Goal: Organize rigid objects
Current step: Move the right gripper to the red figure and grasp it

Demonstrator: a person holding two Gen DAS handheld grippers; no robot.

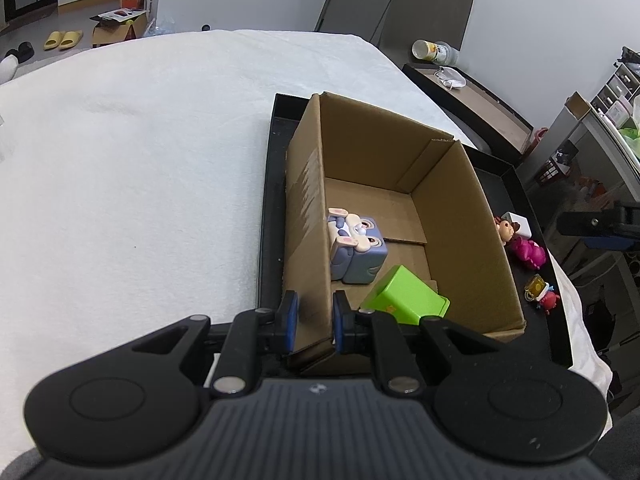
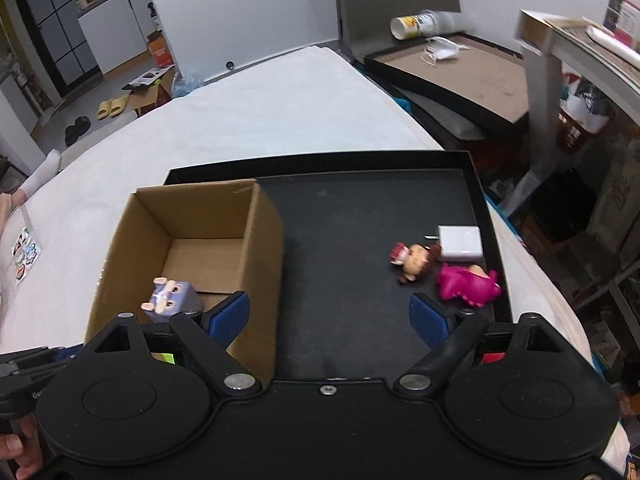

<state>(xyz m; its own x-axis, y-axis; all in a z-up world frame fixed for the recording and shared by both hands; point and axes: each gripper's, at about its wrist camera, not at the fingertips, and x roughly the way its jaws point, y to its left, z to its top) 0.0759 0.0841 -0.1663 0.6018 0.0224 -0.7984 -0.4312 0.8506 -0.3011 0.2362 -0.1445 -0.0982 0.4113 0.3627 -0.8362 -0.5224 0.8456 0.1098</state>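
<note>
Showing green block [image 1: 404, 296], barely visible right-wrist view.

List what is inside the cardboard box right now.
Inside the cardboard box: a blue-grey rabbit cube toy against the left wall and a green block tilted near the front. The near corner of the floor is hidden behind the left gripper, shut on the box wall.
</note>
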